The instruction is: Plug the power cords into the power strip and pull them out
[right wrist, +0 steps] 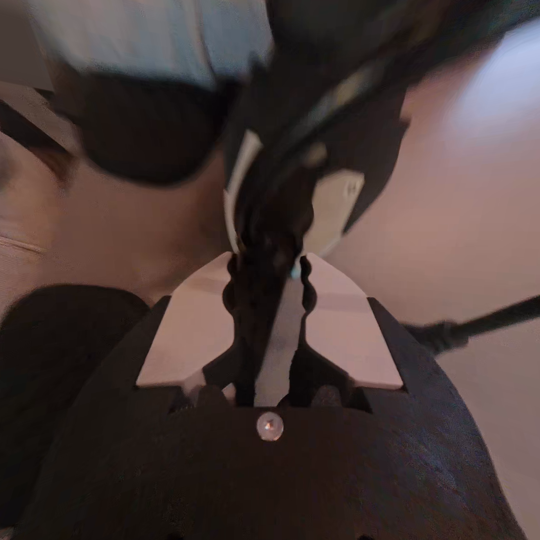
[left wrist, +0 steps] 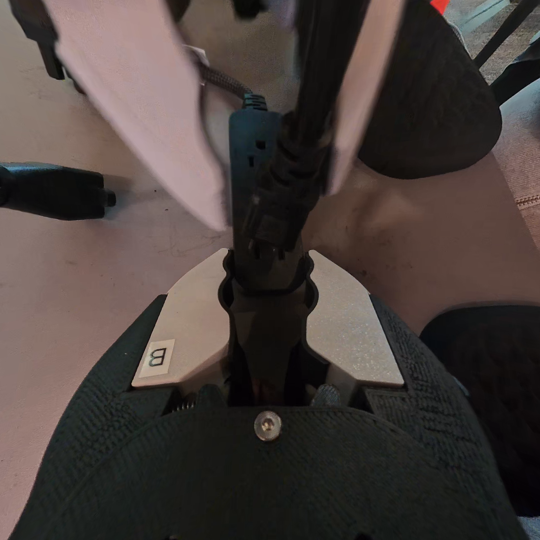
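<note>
left gripper (left wrist: 267, 271) clamped on the black power strip (left wrist: 254, 175), held off the table (left wrist: 87, 292); right gripper (left wrist: 277, 187) pinches a plug (left wrist: 274, 210) at its sockets. rigid, light casing: grip the plug body, not its cord.

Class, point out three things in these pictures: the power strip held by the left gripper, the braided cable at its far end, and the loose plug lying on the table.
power strip (left wrist: 254, 175): left wrist view, its socket face.
braided cable (left wrist: 225, 80): left wrist view, mid-length.
loose plug (left wrist: 58, 194): left wrist view, its black body.
</note>
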Demonstrator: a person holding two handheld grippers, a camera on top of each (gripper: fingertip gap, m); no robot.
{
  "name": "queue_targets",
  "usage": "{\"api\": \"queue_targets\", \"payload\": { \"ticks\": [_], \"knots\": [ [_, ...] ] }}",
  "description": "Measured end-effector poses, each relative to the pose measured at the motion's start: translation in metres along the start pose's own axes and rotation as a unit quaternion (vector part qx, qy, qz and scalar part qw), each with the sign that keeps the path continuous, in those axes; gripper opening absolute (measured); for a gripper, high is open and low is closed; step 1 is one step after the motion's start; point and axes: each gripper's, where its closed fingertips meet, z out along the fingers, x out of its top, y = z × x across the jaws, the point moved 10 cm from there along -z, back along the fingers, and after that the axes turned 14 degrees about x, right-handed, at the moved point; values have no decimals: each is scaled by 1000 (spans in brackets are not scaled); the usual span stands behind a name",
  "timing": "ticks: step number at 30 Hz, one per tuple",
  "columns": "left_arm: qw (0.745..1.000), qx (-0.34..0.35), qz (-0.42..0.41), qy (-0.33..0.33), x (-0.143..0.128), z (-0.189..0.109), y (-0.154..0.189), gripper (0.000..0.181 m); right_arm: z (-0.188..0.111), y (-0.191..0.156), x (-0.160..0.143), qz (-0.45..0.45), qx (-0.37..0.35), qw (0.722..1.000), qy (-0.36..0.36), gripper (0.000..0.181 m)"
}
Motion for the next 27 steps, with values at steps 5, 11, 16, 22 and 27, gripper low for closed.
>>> {"api": "queue_targets", "payload": {
  "ticks": [5, 11, 16, 22, 27],
  "knots": [
    [1000, 0, -2, 0, 0, 0, 0, 47, 16, 3, -3, 53, 19, 998, -15, 39],
    [1000, 0, -1, 0, 0, 0, 0, 47, 5, -7, 10, 80, -23, 996, 17, 53],
    [1000, 0, -1, 0, 0, 0, 0, 47, 10, -14, 16, 91, -82, 992, 26, 28],
    [1000, 1, -1, 0, 0, 0, 0, 47, 7, -9, -5, -68, -16, 996, 51, 27],
    [1000, -12, -18, 0, -3, -3, -3, 46, 10, 7, -9, -95, 47, 991, 79, 27]
  ]
}}
